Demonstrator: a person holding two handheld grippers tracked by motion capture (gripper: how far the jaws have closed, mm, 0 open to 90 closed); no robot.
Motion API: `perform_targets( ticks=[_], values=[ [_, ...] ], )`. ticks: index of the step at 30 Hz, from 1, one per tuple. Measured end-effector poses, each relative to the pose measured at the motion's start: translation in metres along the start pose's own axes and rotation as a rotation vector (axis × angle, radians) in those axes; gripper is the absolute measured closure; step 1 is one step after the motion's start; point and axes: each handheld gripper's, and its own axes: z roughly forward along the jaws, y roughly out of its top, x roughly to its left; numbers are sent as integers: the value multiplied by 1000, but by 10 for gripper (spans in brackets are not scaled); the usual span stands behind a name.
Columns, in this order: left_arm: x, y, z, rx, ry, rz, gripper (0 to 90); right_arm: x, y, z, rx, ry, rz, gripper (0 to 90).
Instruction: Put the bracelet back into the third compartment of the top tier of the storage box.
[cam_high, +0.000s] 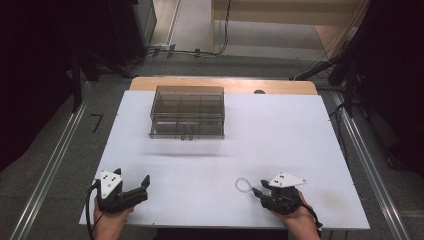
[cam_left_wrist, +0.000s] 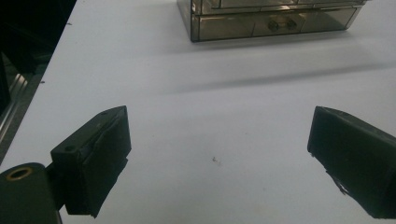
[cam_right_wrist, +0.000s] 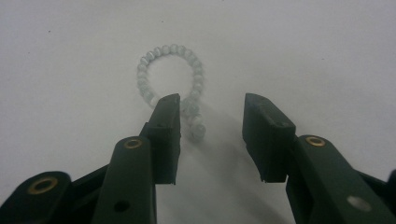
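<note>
A small bracelet of pale, milky beads (cam_high: 242, 185) lies on the white table (cam_high: 285, 130) near the front edge, right of the middle. My right gripper (cam_high: 257, 191) sits just right of it and points at it. In the right gripper view the bracelet (cam_right_wrist: 170, 49) forms a loop with a short beaded end that reaches in between the jaws of the right gripper (cam_right_wrist: 211, 109), close to the left jaw. The jaws stand apart and do not press on it. My left gripper (cam_high: 132, 178) rests at the front left, open wide (cam_left_wrist: 219, 135) over bare table.
A smoky, see-through drawer box (cam_high: 187, 112) with small compartments stands at the back of the table, left of the middle; its front drawers with knobs face me (cam_left_wrist: 271, 23). Dark stands and cables flank the table.
</note>
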Motion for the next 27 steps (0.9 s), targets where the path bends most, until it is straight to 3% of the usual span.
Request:
perform_targets(
  ticks=[13,19,27],
  values=[
    [0,0,0,-2,-1,0,65,1,0,3,14,29,-18,769],
    [0,0,0,-2,-1,0,65,1,1,4,24,51,-16,818],
    [0,0,-1,-2,-1,0,65,0,2,1,9,44,-5,824]
  ],
)
